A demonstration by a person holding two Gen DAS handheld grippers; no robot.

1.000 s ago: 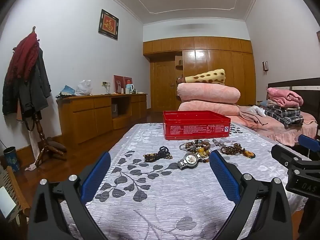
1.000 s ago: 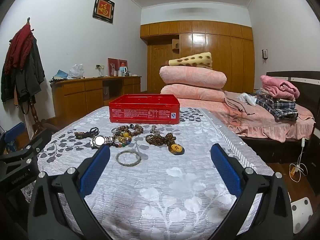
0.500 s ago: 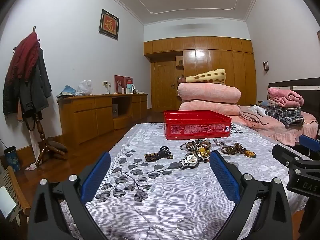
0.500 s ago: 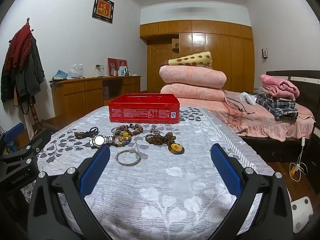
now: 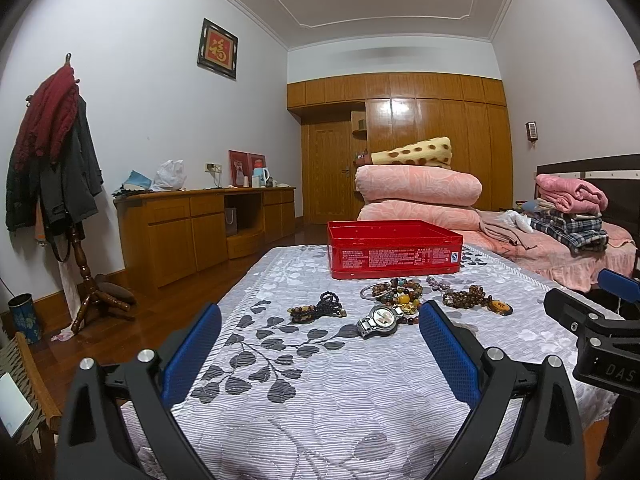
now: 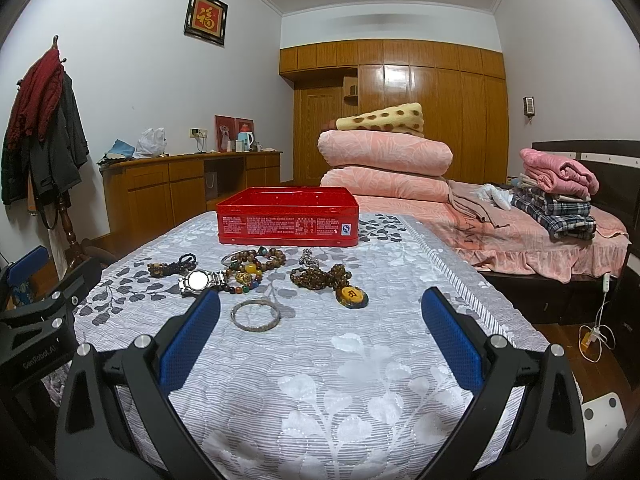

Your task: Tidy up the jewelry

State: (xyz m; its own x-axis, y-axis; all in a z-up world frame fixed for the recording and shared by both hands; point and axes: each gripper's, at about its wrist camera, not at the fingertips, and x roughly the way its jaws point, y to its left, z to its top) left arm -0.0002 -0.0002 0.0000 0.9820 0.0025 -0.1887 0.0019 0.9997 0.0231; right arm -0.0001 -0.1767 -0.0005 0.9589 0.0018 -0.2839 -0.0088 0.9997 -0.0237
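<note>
Both grippers hover above a table draped in a grey cloth with a leaf pattern, neither gripping anything. Left gripper has its blue-padded jaws spread wide apart, framing bare cloth; right gripper is likewise spread wide with nothing between its jaws. In the right wrist view, a red tin box sits open at 12 o'clock on the far part of the table. Between the box and the right gripper the jewelry lies scattered: a silver bangle closest, at about 11 o'clock, just beyond the left pad; a silver wristwatch farther out at 10 o'clock; a heap of multicoloured bead bracelets touching the watch band; a dark bead strand at the far left of the group; and a brown bead necklace with a yellow pendant at 1 o'clock. In the left wrist view the wristwatch lies at 1 o'clock, just beside the right pad, with the red box beyond it. Folded pink quilts are stacked on a bed behind the table.
</note>
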